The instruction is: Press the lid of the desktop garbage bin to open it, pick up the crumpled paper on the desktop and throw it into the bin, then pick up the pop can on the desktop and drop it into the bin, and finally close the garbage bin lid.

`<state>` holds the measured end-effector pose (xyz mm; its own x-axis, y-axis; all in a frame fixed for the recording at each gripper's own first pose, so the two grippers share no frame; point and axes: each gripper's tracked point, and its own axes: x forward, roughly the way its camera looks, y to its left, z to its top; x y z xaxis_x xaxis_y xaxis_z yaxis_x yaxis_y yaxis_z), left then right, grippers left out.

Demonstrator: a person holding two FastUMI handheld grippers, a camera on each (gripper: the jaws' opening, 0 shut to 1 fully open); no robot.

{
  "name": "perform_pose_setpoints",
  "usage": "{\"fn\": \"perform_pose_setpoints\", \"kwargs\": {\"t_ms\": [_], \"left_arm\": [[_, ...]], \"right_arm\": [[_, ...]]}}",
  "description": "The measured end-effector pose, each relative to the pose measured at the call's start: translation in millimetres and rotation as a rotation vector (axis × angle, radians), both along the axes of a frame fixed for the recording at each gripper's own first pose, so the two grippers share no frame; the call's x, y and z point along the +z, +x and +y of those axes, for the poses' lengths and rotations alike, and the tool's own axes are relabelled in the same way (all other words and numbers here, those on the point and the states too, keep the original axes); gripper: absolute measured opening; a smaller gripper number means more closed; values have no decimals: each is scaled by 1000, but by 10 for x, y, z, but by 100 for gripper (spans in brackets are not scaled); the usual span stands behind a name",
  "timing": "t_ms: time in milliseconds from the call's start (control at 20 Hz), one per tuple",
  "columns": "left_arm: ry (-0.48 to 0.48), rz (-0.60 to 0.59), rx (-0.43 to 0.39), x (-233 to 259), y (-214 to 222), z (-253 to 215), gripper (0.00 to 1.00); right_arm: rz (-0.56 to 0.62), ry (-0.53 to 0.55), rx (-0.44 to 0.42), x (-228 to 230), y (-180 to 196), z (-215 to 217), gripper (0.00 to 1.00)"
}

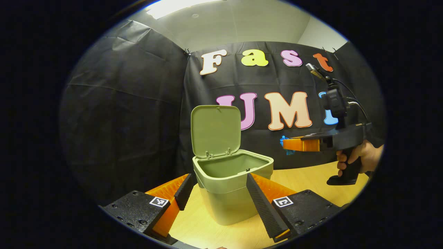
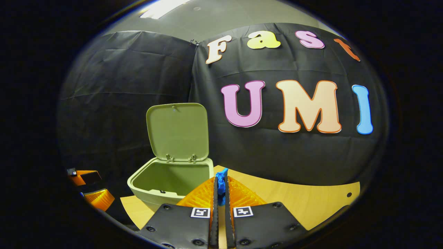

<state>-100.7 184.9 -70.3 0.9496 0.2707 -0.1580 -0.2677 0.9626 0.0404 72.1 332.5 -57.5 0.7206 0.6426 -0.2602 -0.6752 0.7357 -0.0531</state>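
The green bin (image 1: pixel 225 200) stands on the wooden table with its lid (image 1: pixel 215 131) swung up and upright. My left gripper (image 1: pixel 219 180) is open, its fingers level with the bin's front wall, one on each side. My right gripper (image 1: pixel 285 142) hangs in the air to the right of the bin, above rim height, shut on a small blue crumpled paper (image 1: pixel 283 141). In the right gripper view the blue paper (image 2: pixel 221 185) is pinched at the tips of my right gripper (image 2: pixel 220 181), beside the open bin (image 2: pixel 138 183) and its raised lid (image 2: pixel 178 129). The bin's visible inside looks bare.
A hand (image 1: pixel 363 157) holds the right gripper's handle at the right edge. The wooden table (image 1: pixel 304 180) stretches right of the bin, with bare table (image 2: pixel 294 200) ahead of the right gripper. My left gripper (image 2: pixel 86 186) shows at the far left of the right gripper view.
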Motion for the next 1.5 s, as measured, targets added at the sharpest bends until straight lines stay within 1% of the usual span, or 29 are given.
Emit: {"fn": "perform_pose_setpoints", "kwargs": {"t_ms": [200,400,450,550,700,750,900,950,1050,1250,1400,1500], "left_arm": [[-14,31,2,-119,-69,115,94],[-36,54,7,-225,-137,209,94],[-42,58,6,-244,-153,208,92],[-51,59,-4,-262,-127,181,94],[-57,53,-38,-280,-42,70,94],[-62,50,-51,-268,3,20,95],[-71,47,-94,-285,100,-175,93],[-76,47,-110,-290,133,-247,95],[-90,51,-148,-312,199,-425,94],[-111,70,-217,-411,282,-781,94],[-126,115,-269,-577,311,-1044,94],[-150,145,-305,-700,317,-1250,94]], "right_arm": [[21,-6,60,-96,-107,414,10],[60,-11,96,-251,-136,785,10],[88,-14,103,-305,-148,847,14],[127,6,106,-352,-157,920,48],[93,45,86,-214,-126,825,99],[68,46,71,-170,-101,737,97],[-6,50,19,8,-12,377,97],[-26,52,-1,57,22,230,97],[-53,59,-45,151,92,-87,99],[-97,56,-159,256,198,-844,98],[-129,27,-256,280,265,-1477,99],[-128,11,-316,255,282,-1865,98]]}}
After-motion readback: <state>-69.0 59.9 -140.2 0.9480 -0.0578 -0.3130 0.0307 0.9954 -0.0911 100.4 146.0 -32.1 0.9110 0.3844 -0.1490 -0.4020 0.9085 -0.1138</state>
